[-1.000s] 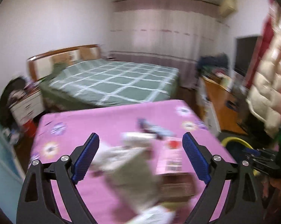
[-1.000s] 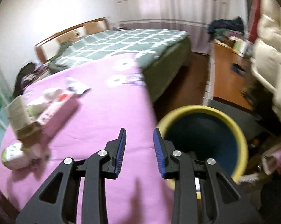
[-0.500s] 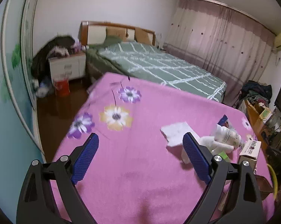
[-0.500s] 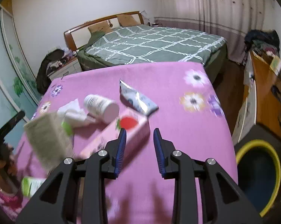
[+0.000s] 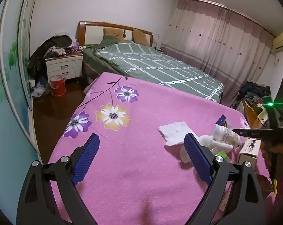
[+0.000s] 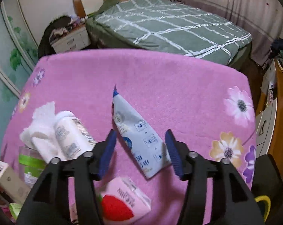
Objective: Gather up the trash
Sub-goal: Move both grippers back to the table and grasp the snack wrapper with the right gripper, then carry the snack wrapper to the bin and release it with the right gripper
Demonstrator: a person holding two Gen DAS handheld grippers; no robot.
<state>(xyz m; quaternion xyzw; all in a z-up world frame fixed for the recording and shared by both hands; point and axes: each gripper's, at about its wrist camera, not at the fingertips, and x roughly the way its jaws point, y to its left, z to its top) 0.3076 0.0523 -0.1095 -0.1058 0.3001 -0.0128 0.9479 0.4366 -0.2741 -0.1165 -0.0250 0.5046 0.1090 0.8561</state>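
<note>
Right wrist view shows the right gripper [image 6: 140, 150] with its jaws apart, holding nothing, over the pink worktop [image 6: 179, 86]. A grey-blue pouch [image 6: 139, 136] lies flat between the jaws, its lower end near the right one; whether it touches that jaw I cannot tell. Left of the left jaw a white bottle [image 6: 72, 133] lies on its side against crumpled tissue [image 6: 38, 129]. Below them a clear cup with a green band [image 6: 28, 163] is partly hidden by the gripper body. A pink strawberry carton [image 6: 122, 200] sits under the jaws, blurred and partly covered by the left arm of the gripper. A yellow bin rim [image 6: 263, 200] is cut off at the lower right.

Left wrist view shows the left gripper [image 5: 141, 159] wide open and empty over bare cloth. Its right jaw hides part of the tissue [image 5: 175, 133]; the bottle [image 5: 226, 135] lies beyond that jaw, just beside a box [image 5: 249, 150] whose print is too small to read. A green bed [image 5: 150, 65] stands behind.
</note>
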